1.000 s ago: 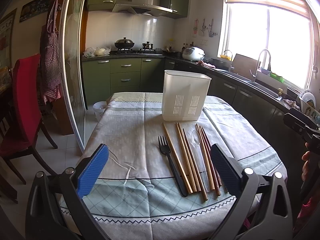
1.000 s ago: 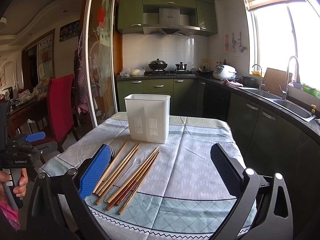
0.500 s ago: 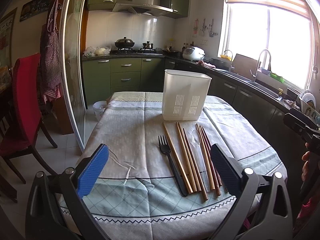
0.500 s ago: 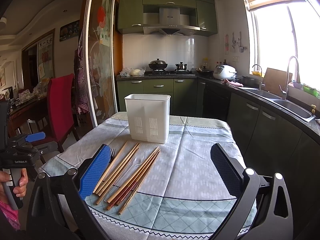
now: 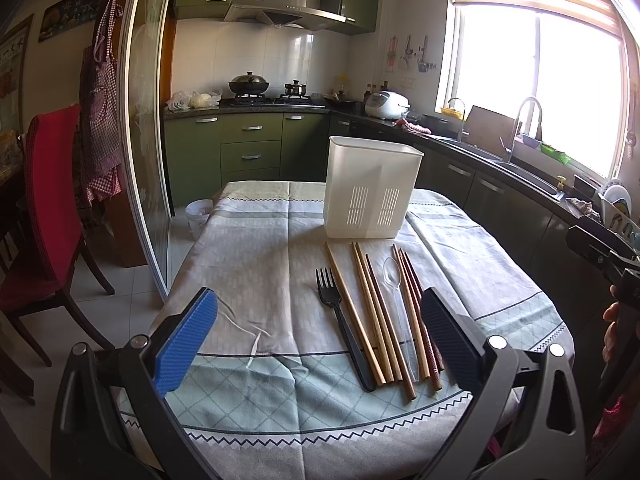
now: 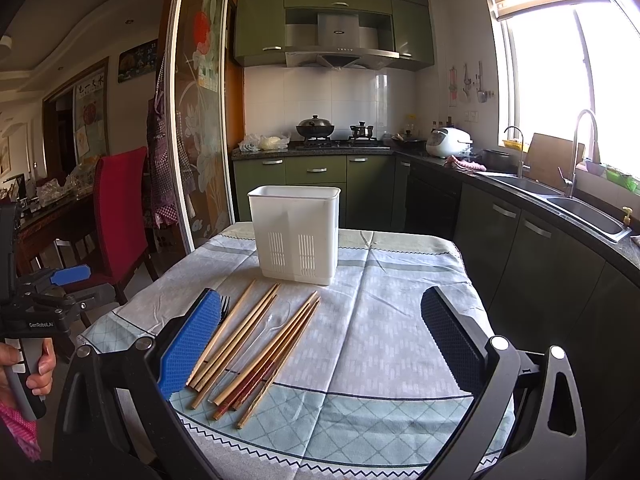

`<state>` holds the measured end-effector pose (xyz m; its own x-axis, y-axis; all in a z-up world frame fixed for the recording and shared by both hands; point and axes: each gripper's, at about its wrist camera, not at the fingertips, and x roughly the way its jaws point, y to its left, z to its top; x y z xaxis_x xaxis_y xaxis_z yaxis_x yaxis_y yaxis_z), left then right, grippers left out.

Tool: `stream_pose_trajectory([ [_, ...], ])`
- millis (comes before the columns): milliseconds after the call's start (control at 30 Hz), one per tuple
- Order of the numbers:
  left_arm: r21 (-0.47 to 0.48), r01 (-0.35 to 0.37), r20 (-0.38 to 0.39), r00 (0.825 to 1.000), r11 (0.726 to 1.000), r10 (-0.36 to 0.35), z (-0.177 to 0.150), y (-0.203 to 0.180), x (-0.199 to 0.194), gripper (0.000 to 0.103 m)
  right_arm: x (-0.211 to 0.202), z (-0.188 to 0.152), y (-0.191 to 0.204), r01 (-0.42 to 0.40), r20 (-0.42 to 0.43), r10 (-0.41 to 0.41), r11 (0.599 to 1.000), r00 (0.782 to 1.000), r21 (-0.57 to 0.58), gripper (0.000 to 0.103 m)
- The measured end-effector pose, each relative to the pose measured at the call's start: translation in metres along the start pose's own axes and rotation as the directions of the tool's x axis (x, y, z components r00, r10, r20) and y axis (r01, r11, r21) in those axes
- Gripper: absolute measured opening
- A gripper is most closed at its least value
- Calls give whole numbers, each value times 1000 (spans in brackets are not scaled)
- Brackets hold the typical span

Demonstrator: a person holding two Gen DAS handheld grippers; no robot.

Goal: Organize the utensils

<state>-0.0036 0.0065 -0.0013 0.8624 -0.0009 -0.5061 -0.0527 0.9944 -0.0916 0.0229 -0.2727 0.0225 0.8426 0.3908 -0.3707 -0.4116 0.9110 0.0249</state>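
We held the left gripper (image 5: 316,334) and right gripper (image 6: 320,336) spread wide, gripping nothing, near the tablecloth (image 5: 256,264) edge; chopsticks (image 5: 374,312), fork (image 5: 340,320) and clear spoon (image 5: 394,280) lay before the white holder (image 5: 372,188), a red chair (image 5: 48,208) far left.

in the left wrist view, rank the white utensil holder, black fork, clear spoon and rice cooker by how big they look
1. white utensil holder, clearly largest.
2. black fork and clear spoon: about the same length; the fork looks bulkier, but I would not rank them.
3. rice cooker, smallest here, though it sits far back on the counter, so distance shrinks it.
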Motion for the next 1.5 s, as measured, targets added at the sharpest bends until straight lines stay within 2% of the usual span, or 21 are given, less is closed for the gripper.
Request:
stream_pose_trajectory([
  [167, 1, -1, -7, 1000, 1000, 1, 0, 0, 2, 97, 3, -1, -1, 4, -13, -4, 1000, 1000, -1, 99],
  [300, 4, -20, -46, 999, 1000, 20, 4, 1, 14, 97, 10, -2, -5, 12, -48, -13, 1000, 999, -17, 99],
  [433, -10, -52, -128, 991, 999, 50, 16, 8, 38, 97, 26, 1, -21, 29, -105, -28, 1000, 994, 7, 99],
  [567, -28, -60, -246, 968, 998, 52, 29, 15, 75, 97, 46, 5, -40, -16, -168, 27, 997, 985, 69, 99],
  [700, -18, -46, -369, 929, 999, 36, 32, 9, 113, 97, 70, 8, -48, -80, -235, 105, 990, 966, 116, 99],
  [767, 5, -48, -424, 904, 999, 46, 30, 1, 130, 97, 86, 10, -52, -117, -283, 155, 982, 947, 145, 99],
  [833, 11, -40, -477, 878, 999, 41, 29, -5, 144, 96, 100, 12, -53, -123, -331, 169, 980, 928, 156, 99],
  [900, 12, -36, -520, 854, 999, 37, 29, -10, 155, 92, 110, 14, -53, -139, -364, 193, 976, 911, 169, 99],
  [967, 25, -40, -558, 828, 999, 47, 28, -14, 165, 80, 119, 16, -53, -157, -391, 220, 969, 894, 189, 99],
  [1033, 7, -39, -597, 801, 999, 36, 25, -15, 173, 75, 127, 17, -57, -130, -435, 211, 969, 875, 208, 99],
  [1133, -32, -44, -649, 760, 999, 13, 21, -14, 184, 69, 134, 16, -63, -148, -451, 249, 958, 857, 246, 98],
  [1167, -41, -55, -660, 751, 998, 14, 20, -13, 187, 64, 134, 16, -65, -153, -452, 259, 954, 854, 257, 97],
  [1300, -68, -110, -689, 724, 992, 33, 16, -7, 200, 41, 138, 14, -69, -177, -459, 303, 938, 835, 298, 87],
  [1333, -73, -118, -695, 718, 990, 34, 15, -5, 203, 38, 139, 13, -70, -185, -460, 317, 933, 829, 310, 86],
  [1400, -97, -123, -702, 712, 988, 19, 14, -3, 206, 37, 139, 12, -69, -190, -468, 324, 932, 823, 310, 77],
  [1433, -106, -124, -707, 707, 987, 13, 13, -3, 209, 37, 139, 11, -69, -191, -469, 324, 932, 821, 310, 77],
  [1500, -103, -129, -704, 710, 986, 19, 15, -4, 210, 36, 141, 9, -68, -194, -480, 330, 930, 813, 311, 72],
])
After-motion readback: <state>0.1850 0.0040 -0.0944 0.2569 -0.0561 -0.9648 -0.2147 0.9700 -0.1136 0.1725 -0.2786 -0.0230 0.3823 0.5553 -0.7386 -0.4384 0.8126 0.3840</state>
